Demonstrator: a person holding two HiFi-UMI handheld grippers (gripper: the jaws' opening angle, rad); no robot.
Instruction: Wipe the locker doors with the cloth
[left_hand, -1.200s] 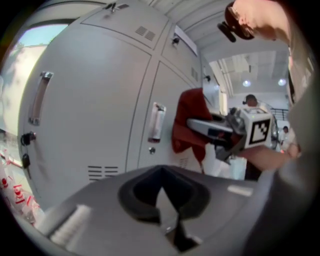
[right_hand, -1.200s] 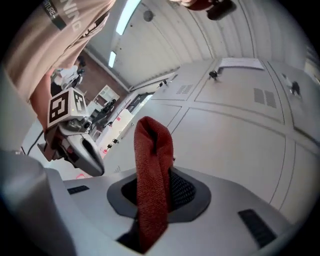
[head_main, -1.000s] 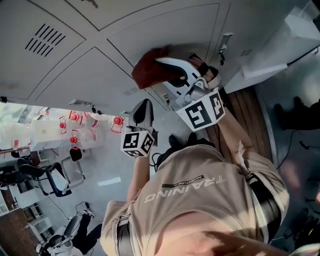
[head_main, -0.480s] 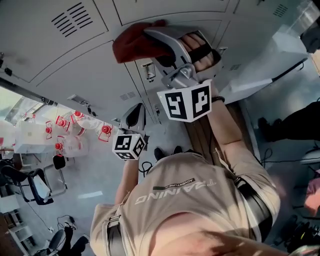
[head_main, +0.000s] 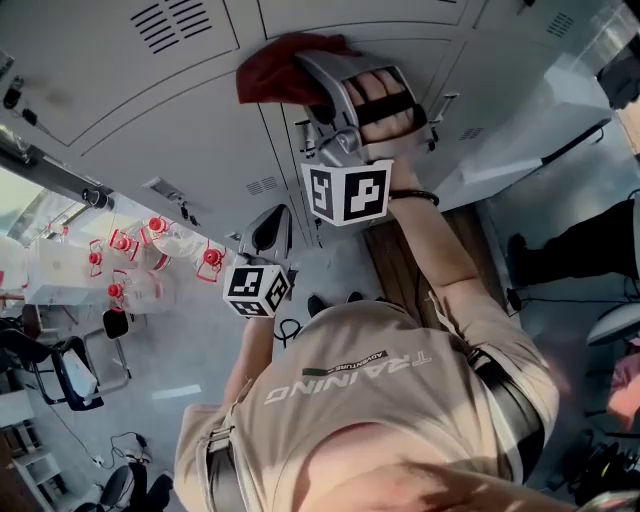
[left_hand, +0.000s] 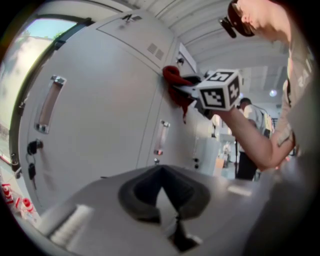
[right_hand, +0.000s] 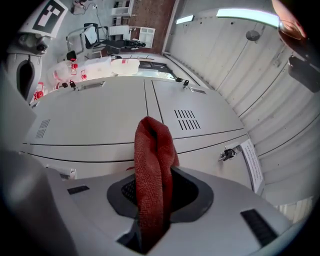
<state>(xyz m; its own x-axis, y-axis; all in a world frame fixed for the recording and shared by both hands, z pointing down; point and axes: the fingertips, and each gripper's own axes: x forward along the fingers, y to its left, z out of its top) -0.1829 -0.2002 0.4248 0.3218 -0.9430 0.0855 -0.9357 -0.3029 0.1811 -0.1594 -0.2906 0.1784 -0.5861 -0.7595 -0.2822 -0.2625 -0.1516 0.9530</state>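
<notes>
Up close, my right tongs (right_hand: 150, 210) clamp the nubbly red terry cloth (right_hand: 154, 150), pressed on smooth grey metal locker doors (right_hand: 95, 115); only the left gripper view shows my left tongs (left_hand: 162, 197) closed, empty.

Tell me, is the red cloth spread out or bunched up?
Bunched up. The cloth is a folded wad pinched in the right tool.

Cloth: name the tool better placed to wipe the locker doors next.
Right. The right tool is shut on the red cloth against a locker door; the left tool is empty and hangs lower.
</notes>
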